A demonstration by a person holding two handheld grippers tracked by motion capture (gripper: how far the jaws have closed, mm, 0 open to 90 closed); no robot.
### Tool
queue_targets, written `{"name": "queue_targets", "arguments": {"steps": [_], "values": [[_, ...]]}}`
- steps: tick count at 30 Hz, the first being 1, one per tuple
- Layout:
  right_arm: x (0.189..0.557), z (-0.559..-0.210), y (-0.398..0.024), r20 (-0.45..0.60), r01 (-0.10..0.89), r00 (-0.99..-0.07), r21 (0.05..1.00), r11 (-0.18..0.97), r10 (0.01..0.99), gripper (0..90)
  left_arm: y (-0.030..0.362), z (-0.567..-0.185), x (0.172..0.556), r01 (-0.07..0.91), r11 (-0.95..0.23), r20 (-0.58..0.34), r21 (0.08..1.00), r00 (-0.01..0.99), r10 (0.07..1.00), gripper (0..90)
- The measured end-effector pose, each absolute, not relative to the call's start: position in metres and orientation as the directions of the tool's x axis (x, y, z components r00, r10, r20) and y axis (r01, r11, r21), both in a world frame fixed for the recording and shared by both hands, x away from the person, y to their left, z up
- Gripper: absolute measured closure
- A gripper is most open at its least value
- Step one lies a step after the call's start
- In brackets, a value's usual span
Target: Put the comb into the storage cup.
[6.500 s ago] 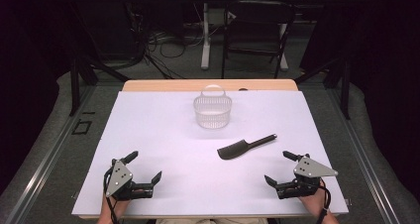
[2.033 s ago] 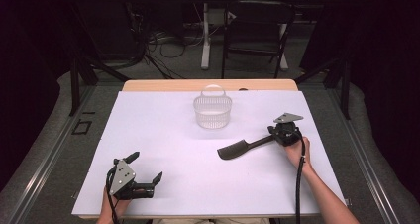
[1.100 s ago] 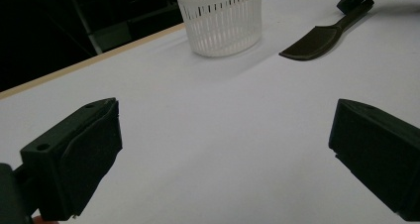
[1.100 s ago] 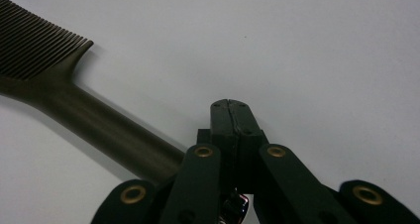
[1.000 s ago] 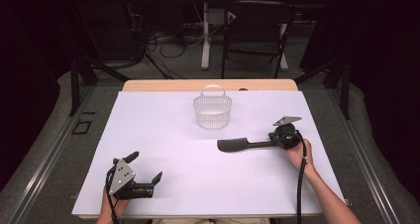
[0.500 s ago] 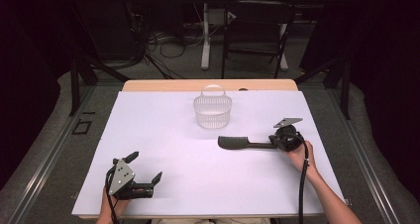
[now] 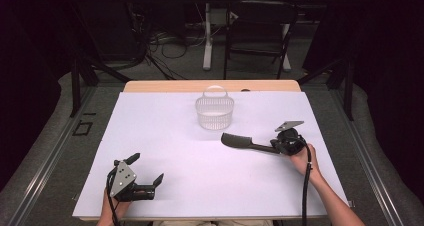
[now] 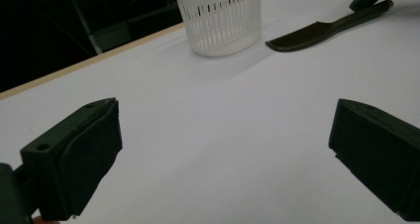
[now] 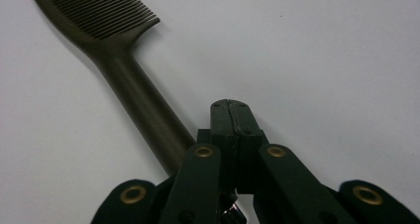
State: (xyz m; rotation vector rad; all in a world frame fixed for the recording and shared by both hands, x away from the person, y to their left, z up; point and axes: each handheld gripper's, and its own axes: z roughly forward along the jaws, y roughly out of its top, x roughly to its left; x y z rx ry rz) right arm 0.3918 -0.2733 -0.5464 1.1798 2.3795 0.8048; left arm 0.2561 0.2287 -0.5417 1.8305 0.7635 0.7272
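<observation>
**Right jaws closed beside the spatula handle**

The dark slotted spatula point(image 7: 247, 143) lies flat on the white counter point(image 7: 165, 136), its ribbed blade pointing towards the white slatted basket point(image 7: 214, 112), which stands just beyond it near the counter's far edge. The right gripper point(image 7: 280, 147) sits at the handle end; in the right gripper view its jaws are pressed together pad to pad, with nothing between them, and the handle point(image 9: 143, 115) runs past them on their left side and under the gripper body. The left gripper point(image 7: 147, 176) rests well apart at the near left corner, jaws spread wide and empty.
</observation>
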Motion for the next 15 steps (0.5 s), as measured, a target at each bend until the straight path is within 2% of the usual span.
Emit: {"name": "queue_targets", "arguments": {"steps": [15], "values": [[0.3840,-0.5464,-0.2676,-0.065,0.599,-0.613,0.612,0.517,0.787,90.0,0.2289,-0.5415,0.2561,0.179,-0.318,0.144,0.931,0.622,0.770,0.0]]}}
